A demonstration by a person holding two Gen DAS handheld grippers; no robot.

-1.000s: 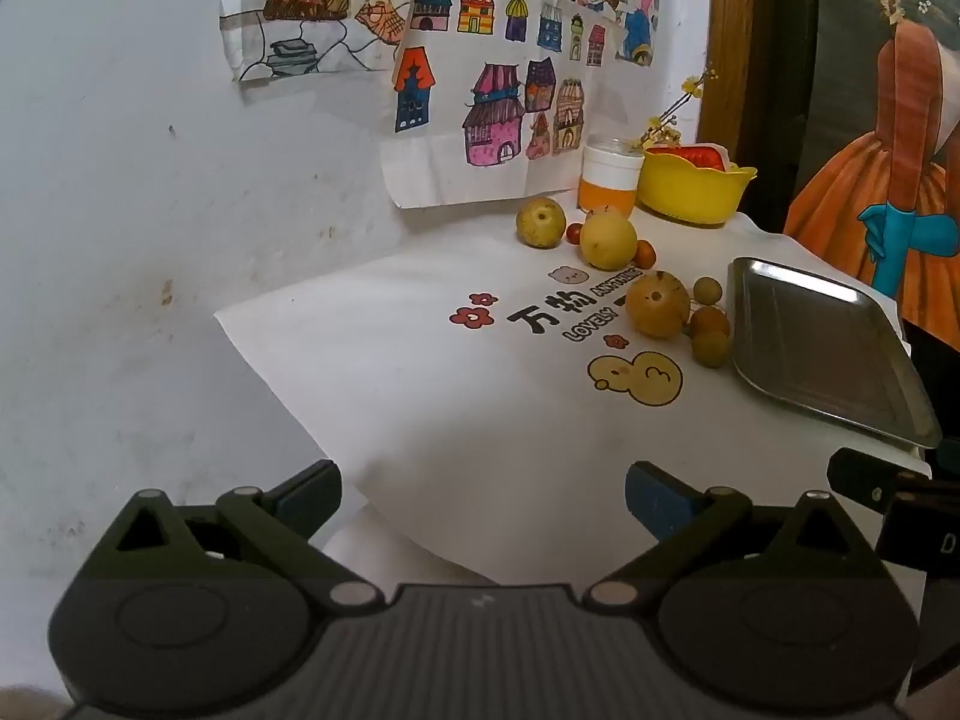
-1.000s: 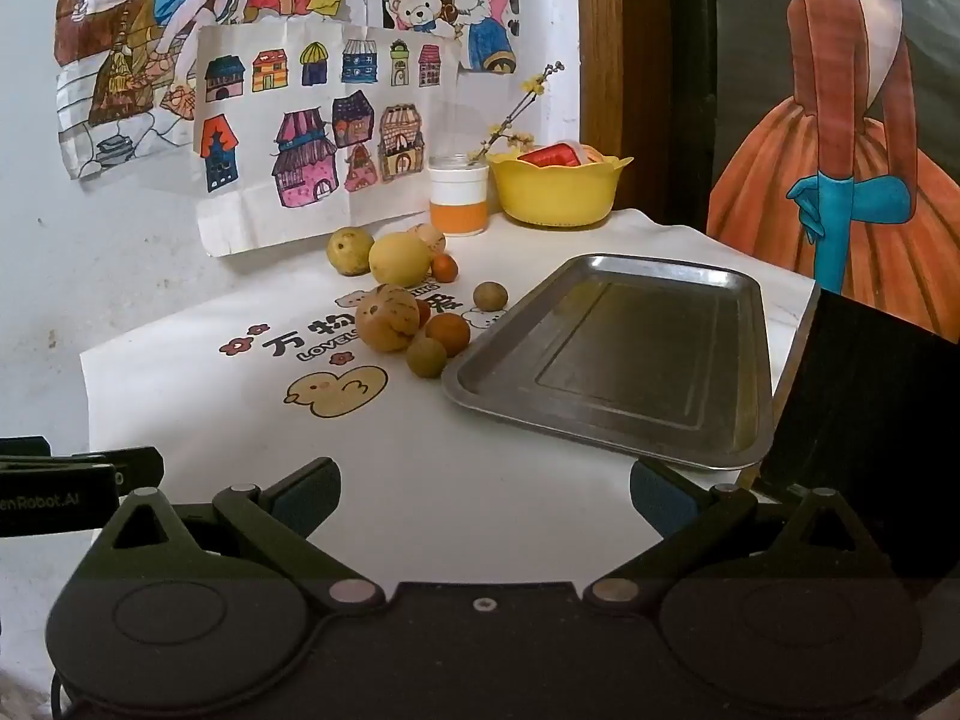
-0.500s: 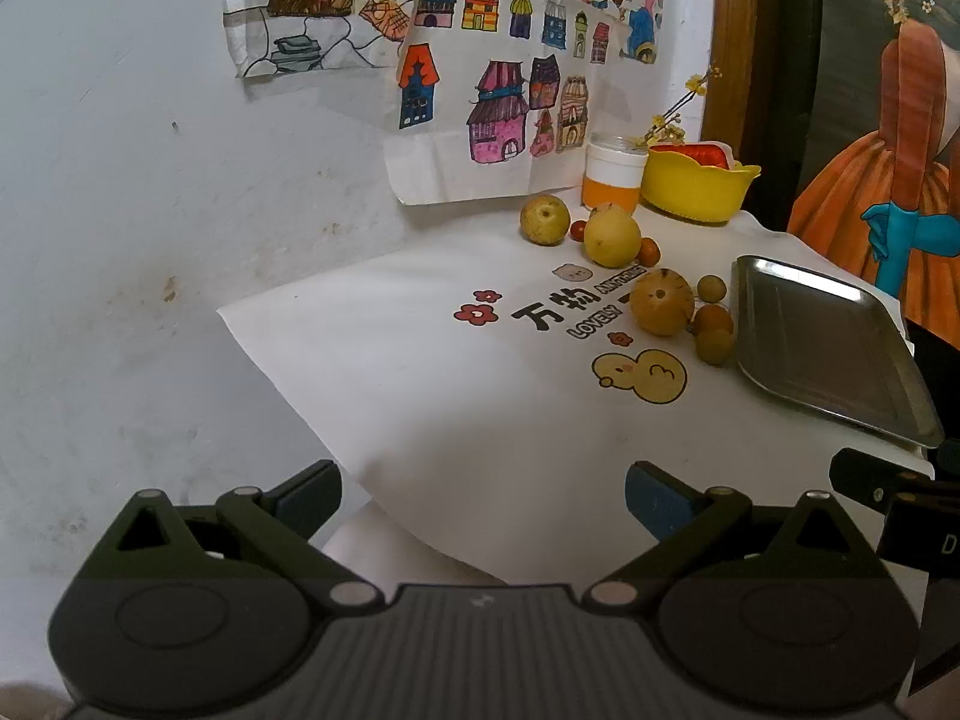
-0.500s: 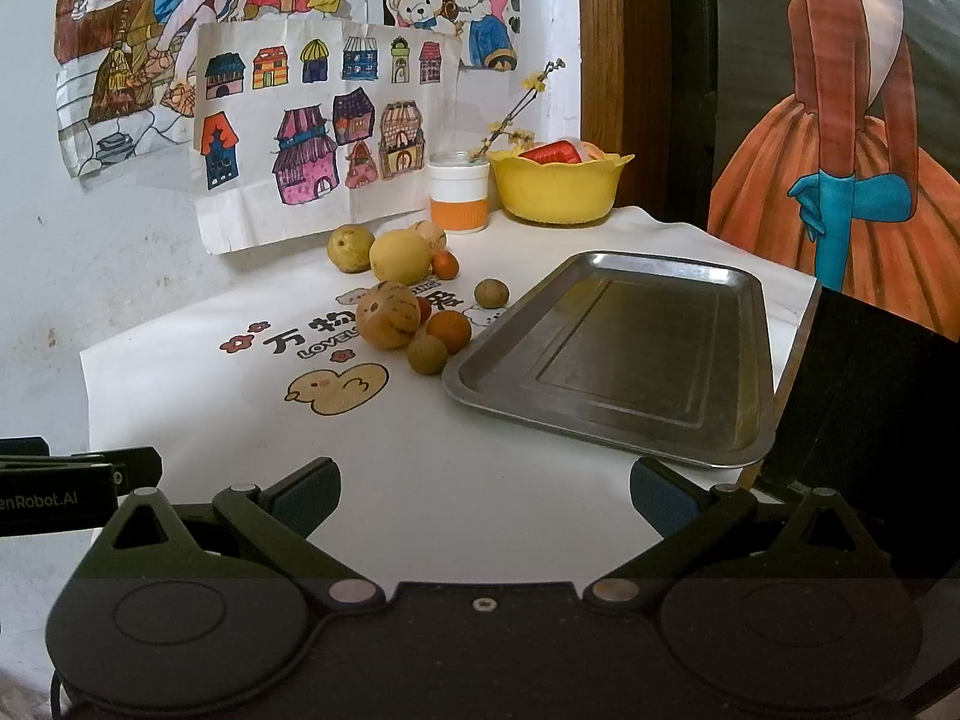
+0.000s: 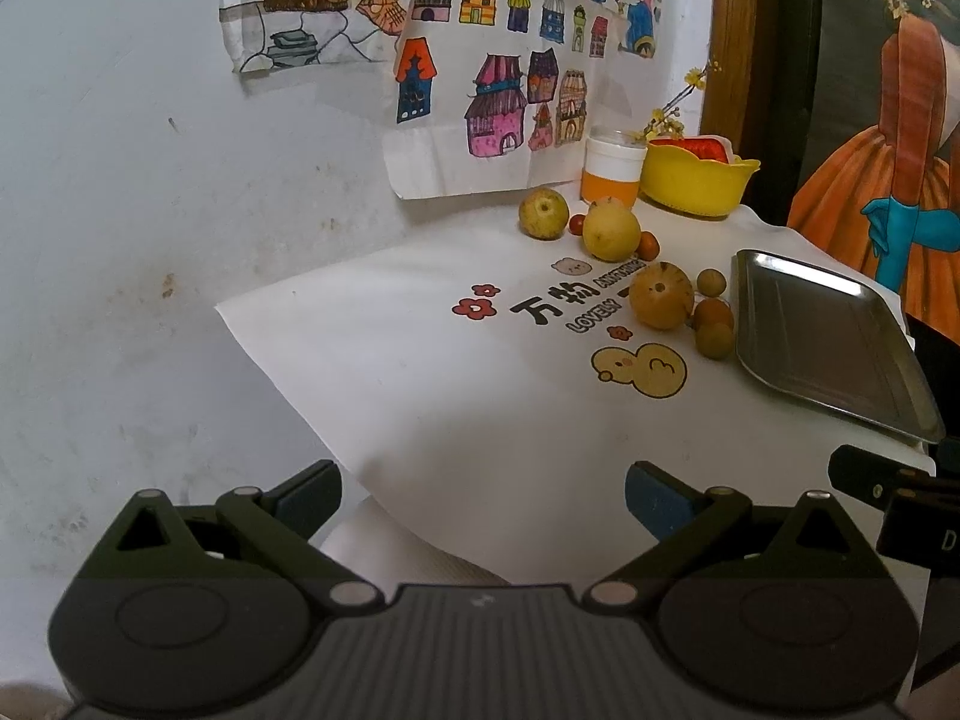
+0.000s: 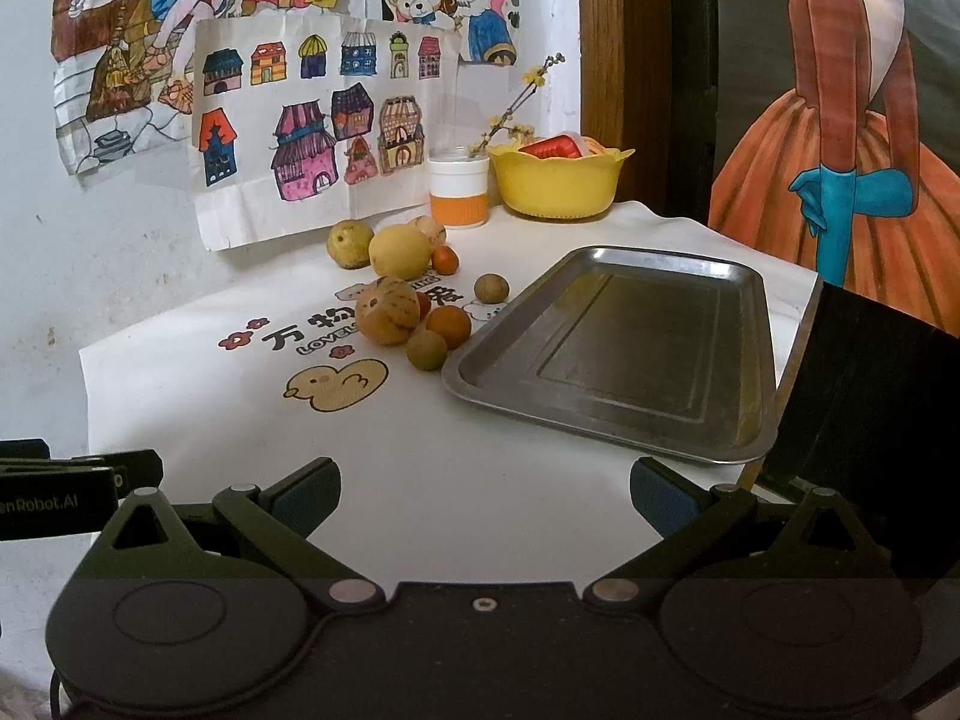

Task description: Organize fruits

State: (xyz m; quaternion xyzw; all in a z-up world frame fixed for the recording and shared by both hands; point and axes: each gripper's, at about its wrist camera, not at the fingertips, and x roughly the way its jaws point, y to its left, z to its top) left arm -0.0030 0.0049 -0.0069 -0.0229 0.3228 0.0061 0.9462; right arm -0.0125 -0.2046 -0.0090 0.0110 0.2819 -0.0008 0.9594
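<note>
Several fruits lie in a loose cluster on the white printed tablecloth (image 6: 240,420): a yellow pear (image 6: 399,252), a greenish pear (image 6: 349,244), a speckled brown fruit (image 6: 387,310), a small orange (image 6: 448,327) and small round brown fruits (image 6: 426,350). An empty metal tray (image 6: 630,354) sits to their right. The same cluster (image 5: 660,303) and tray (image 5: 828,336) show in the left wrist view. My left gripper (image 5: 483,495) and right gripper (image 6: 485,495) both hover open near the table's front edge, well short of the fruit, holding nothing.
At the back stand a yellow bowl (image 6: 561,183) with red contents and a white-and-orange cup (image 6: 459,192) against the wall with children's drawings. A dark panel (image 6: 870,420) rises at the tray's right. The tablecloth drops off at the left edge.
Both views have shifted slightly; the fruits and tray have not moved. Both grippers stay open.
</note>
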